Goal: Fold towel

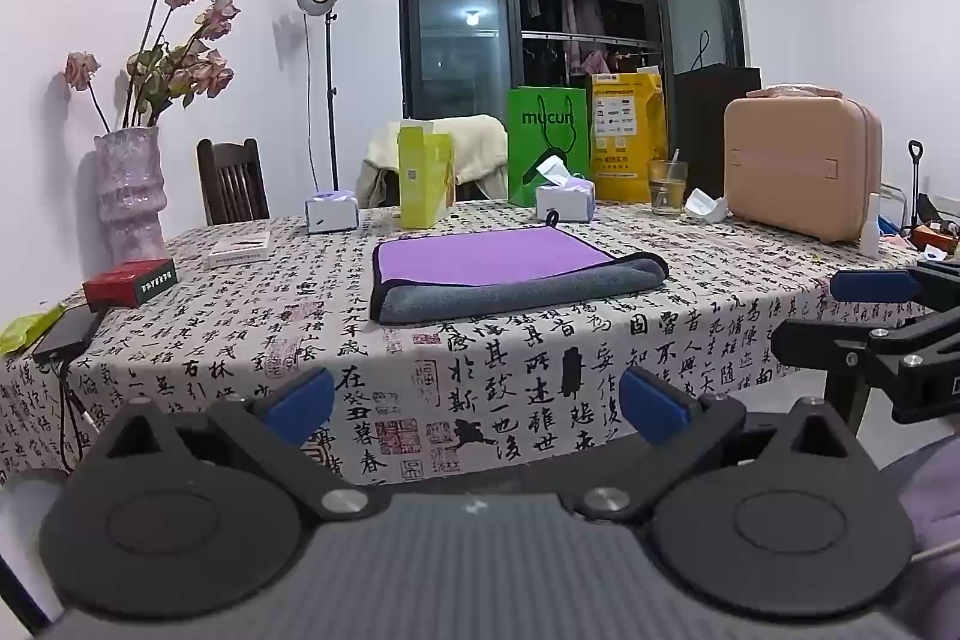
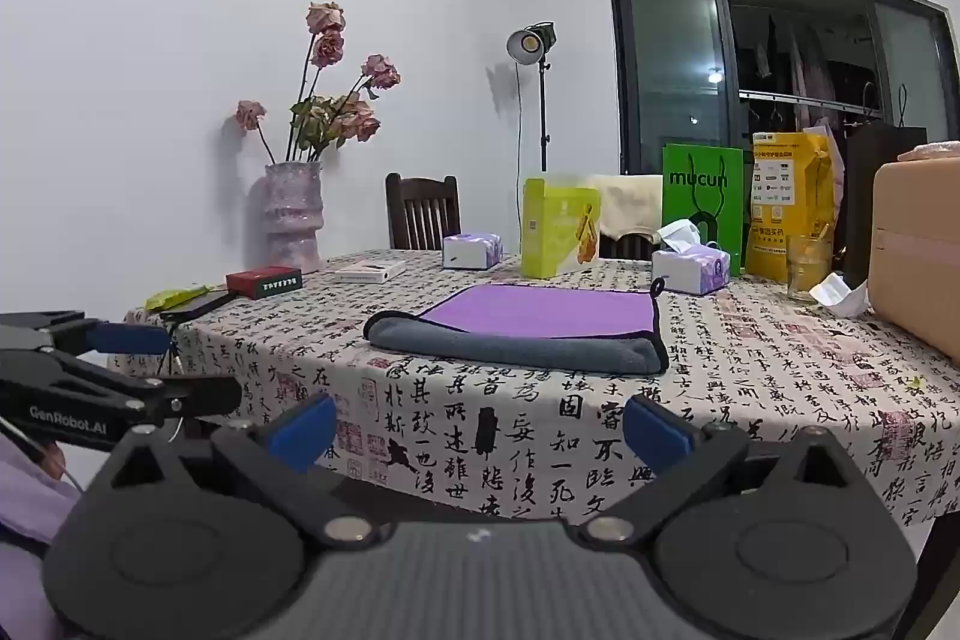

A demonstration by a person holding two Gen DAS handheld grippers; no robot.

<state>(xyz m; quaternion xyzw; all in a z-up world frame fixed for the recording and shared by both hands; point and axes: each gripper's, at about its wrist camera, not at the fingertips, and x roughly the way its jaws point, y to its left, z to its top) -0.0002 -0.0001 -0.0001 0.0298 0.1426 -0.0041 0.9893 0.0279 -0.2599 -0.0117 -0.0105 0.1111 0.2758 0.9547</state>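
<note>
A towel [image 1: 510,274], purple on top and grey beneath with a black border, lies folded on the calligraphy-print tablecloth [image 1: 540,358]; its rolled grey fold faces the near edge. It also shows in the right wrist view [image 2: 528,325]. My left gripper [image 1: 477,403] is open and empty, held off the table's near edge, well short of the towel. My right gripper [image 2: 477,430] is open and empty, also in front of the near edge. Each gripper shows at the side of the other's view: the right one [image 1: 870,316] and the left one [image 2: 120,364].
Behind the towel stand tissue boxes [image 1: 564,199], a yellow-green carton [image 1: 425,181], a green bag [image 1: 547,148], a yellow bag [image 1: 627,136], a glass [image 1: 666,187] and a pink case [image 1: 801,169]. At left are a vase of dried roses [image 1: 129,187], a red box [image 1: 129,283] and a phone [image 1: 66,334].
</note>
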